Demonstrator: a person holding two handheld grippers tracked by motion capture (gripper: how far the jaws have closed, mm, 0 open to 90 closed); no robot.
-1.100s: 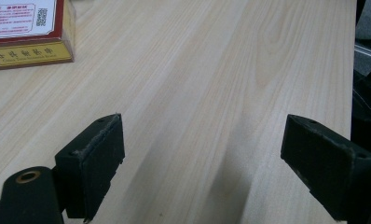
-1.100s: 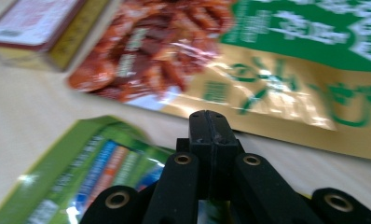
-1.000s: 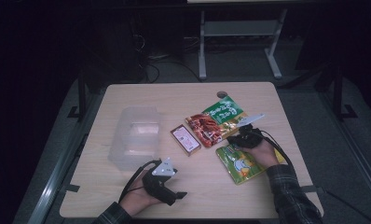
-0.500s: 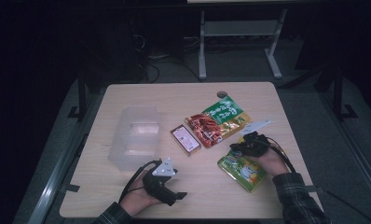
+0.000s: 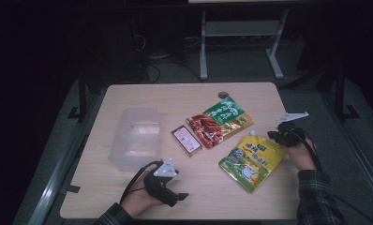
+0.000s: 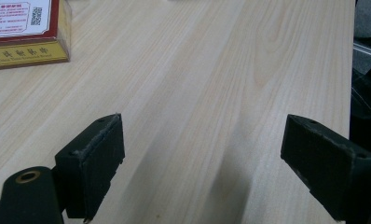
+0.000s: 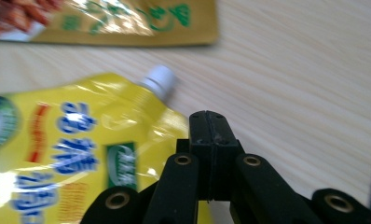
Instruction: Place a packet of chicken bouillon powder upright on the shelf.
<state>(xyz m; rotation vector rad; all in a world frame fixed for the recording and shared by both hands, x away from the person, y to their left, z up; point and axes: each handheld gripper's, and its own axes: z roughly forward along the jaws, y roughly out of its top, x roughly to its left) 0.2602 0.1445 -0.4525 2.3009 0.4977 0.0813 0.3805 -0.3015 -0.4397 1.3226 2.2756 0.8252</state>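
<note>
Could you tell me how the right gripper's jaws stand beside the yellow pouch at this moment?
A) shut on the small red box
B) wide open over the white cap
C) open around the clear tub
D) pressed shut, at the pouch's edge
D: in the right gripper view the right gripper's jaws meet with no gap, at the edge of the yellow pouch.

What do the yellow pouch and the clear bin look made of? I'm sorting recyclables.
Yellow pouch: probably glossy flexible plastic film, given its crinkles and bright glare, with a hard white screw cap. Clear bin: seemingly rigid translucent plastic with a frosted finish; the table shows faintly through.
</note>
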